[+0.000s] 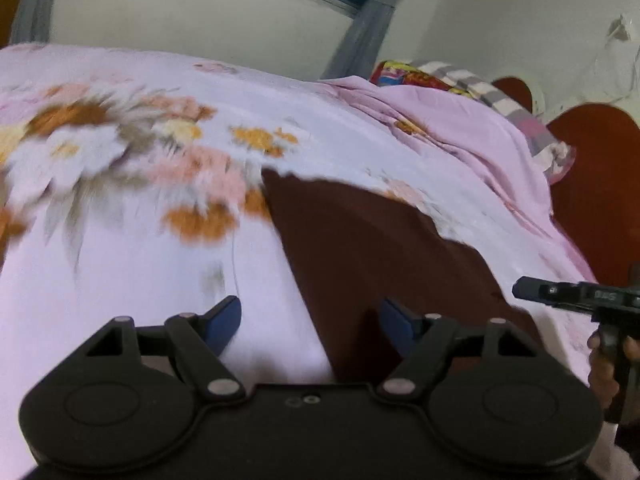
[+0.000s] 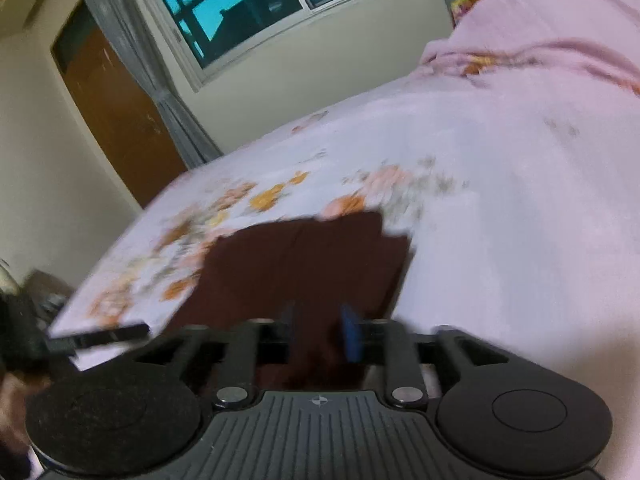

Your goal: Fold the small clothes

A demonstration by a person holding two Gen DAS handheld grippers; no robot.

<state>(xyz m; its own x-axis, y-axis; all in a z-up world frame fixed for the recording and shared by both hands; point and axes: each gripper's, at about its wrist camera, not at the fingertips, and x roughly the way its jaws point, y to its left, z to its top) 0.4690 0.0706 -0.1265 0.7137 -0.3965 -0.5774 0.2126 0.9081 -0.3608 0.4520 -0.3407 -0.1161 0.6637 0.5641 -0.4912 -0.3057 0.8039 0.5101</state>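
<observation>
A dark maroon garment (image 1: 380,248) lies flat on the pink floral bedsheet (image 1: 132,248). My left gripper (image 1: 312,320) hovers over its near left edge, jaws wide open and empty, with the right blue fingertip (image 1: 400,324) above the cloth. In the right wrist view the same garment (image 2: 300,264) spreads ahead of my right gripper (image 2: 320,326). Its blue pads stand apart with maroon cloth showing in the gap, not pinched. The picture is blurred. The right gripper (image 1: 560,296) also shows at the left view's right edge, held by a hand (image 1: 600,376). The left gripper (image 2: 100,336) shows low at the left of the right view.
A crumpled pink blanket (image 1: 460,120) and a striped pillow (image 1: 500,96) lie at the bed's head, against a red-brown headboard (image 1: 592,168). Beyond the bed are a window (image 2: 240,4), grey curtains (image 2: 160,92) and a wooden door (image 2: 116,120).
</observation>
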